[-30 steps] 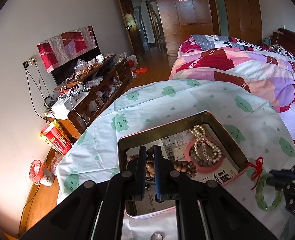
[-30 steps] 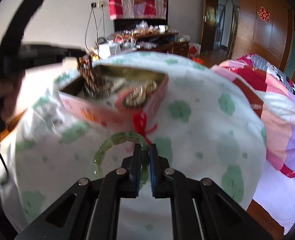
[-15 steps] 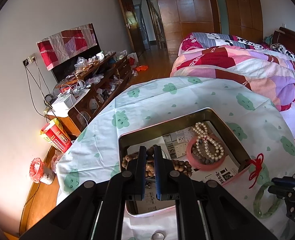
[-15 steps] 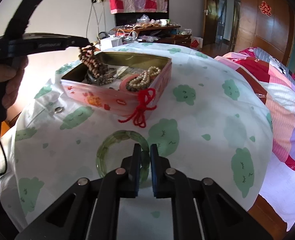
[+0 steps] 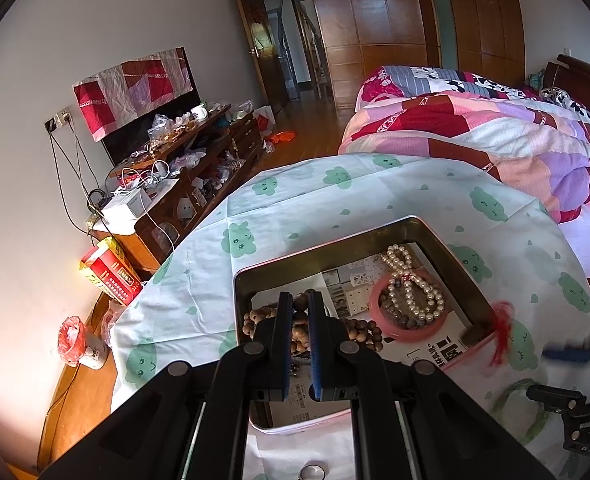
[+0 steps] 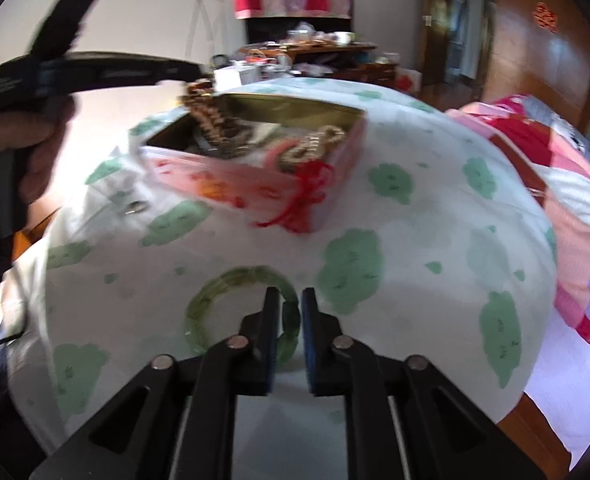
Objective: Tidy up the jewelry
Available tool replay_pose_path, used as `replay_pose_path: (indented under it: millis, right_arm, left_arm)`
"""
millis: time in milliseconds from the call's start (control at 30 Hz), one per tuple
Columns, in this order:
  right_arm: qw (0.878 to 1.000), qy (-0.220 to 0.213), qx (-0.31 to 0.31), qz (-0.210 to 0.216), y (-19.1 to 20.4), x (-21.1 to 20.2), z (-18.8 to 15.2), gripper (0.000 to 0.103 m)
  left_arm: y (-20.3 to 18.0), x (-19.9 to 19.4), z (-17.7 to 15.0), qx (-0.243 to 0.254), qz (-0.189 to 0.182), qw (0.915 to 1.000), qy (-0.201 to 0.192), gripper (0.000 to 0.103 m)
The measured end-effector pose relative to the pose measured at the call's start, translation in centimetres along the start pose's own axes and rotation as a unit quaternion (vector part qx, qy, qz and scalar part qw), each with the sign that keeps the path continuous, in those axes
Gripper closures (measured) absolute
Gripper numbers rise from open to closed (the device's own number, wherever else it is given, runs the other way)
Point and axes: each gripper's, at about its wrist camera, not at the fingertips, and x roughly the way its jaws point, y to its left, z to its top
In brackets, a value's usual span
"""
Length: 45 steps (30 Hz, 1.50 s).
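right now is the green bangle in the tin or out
Out. The green bangle lies flat on the tablecloth, in front of the tin, its rim between the right gripper's parted jaws.

Left tool (image 5: 301,300) grips wooden beads (image 5: 359,330) over the tin (image 5: 447,240).

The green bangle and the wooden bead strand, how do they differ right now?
The green bangle is one smooth ring; the wooden bead strand is many brown beads. The bangle lies on the tablecloth, outside the tin; the strand is in it. The left hand-held gripper pinches the strand; the right hand-held gripper, just opening, straddles the bangle loosely.
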Motion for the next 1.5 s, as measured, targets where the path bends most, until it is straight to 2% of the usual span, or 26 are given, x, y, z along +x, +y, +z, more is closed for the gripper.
replay_pose_path:
  millis: [33, 67, 133, 300, 367, 400, 433, 467, 500, 533, 833, 900, 1100, 1200, 1367, 1500]
  right_arm:
    - [1.0, -0.009, 0.016, 0.0, -0.7, -0.1, 0.1, 0.06]
    - [0.999, -0.02, 0.032, 0.007, -1.3, -0.3, 0.3, 0.059]
    - [0.998, -0.024, 0.056, 0.014, -2.4, -0.3, 1.0, 0.059]
    - [0.997, -0.035, 0.064, 0.005, -3.0, -0.3, 2.8, 0.059]
    - [0.996, -0.046, 0.07, -0.002, -3.0, -0.5, 3.4, 0.058]
    - [0.996, -0.049, 0.071, -0.003, -2.9, -0.6, 3.5, 0.056]
    - [0.996, -0.052, 0.072, -0.003, -2.8, -0.6, 3.7, 0.054]
    - [0.996, -0.053, 0.074, -0.005, -2.7, -0.5, 3.9, 0.05]
    - [0.996, -0.055, 0.074, -0.008, -2.6, -0.4, 4.0, 0.05]
    - [0.996, -0.057, 0.073, -0.008, -2.4, -0.2, 4.1, 0.05]
    - [0.997, -0.047, 0.068, -0.012, -1.4, 0.0, 3.1, 0.048]
    - [0.996, -0.045, 0.072, -0.016, -1.4, -0.1, 2.6, 0.04]
    - [0.996, -0.04, 0.077, -0.021, -1.0, 0.0, 1.6, 0.039]
    - [0.996, -0.04, 0.077, -0.02, -0.4, 0.0, 1.2, 0.035]
    - [0.997, -0.037, 0.059, -0.025, 1.0, 0.2, 0.8, 0.033]
    - [0.998, -0.039, 0.044, -0.033, 1.9, 0.0, 0.4, 0.025]
  left_arm:
    - [0.0, 0.0, 0.0, 0.0, 0.001, 1.0, -0.001, 0.096]
    - [0.1, -0.1, 0.0, -0.001, 0.001, 1.0, -0.002, 0.096]
    - [0.3, -0.3, 0.1, -0.005, 0.002, 1.0, -0.007, 0.096]
    - [0.0, -0.4, 0.3, 0.006, -0.001, 0.9999, -0.015, 0.096]
    - [-0.4, 0.8, 0.4, 0.02, -0.008, 0.9998, 0.005, 0.094]
    - [-0.6, 1.3, 0.4, 0.023, -0.006, 0.9996, 0.015, 0.084]
    - [-0.7, 1.6, 0.4, 0.024, 0.004, 0.9995, 0.02, 0.065]
    - [-0.7, 1.7, 0.3, 0.021, 0.018, 0.9995, 0.017, 0.054]
    - [-0.6, 1.6, 0.3, 0.017, 0.031, 0.9994, 0.006, 0.037]
    - [-0.4, 1.2, 0.3, 0.01, 0.038, 0.9992, -0.009, 0.029]
    - [1.6, -1.4, -2.1, -0.021, 0.033, 0.9991, -0.016, 0.029]
    - [2.1, -1.7, -3.3, -0.027, 0.04, 0.9988, -0.006, 0.029]
    - [3.5, -2.5, -7.4, -0.065, 0.044, 0.9967, 0.021, 0.029]
    - [3.7, -2.7, -9.4, -0.074, 0.043, 0.9958, 0.034, 0.029]
    - [3.4, -2.0, -11.1, -0.085, 0.038, 0.9943, 0.053, 0.029]
    - [2.8, -1.6, -12.0, -0.091, 0.027, 0.9936, 0.062, 0.029]
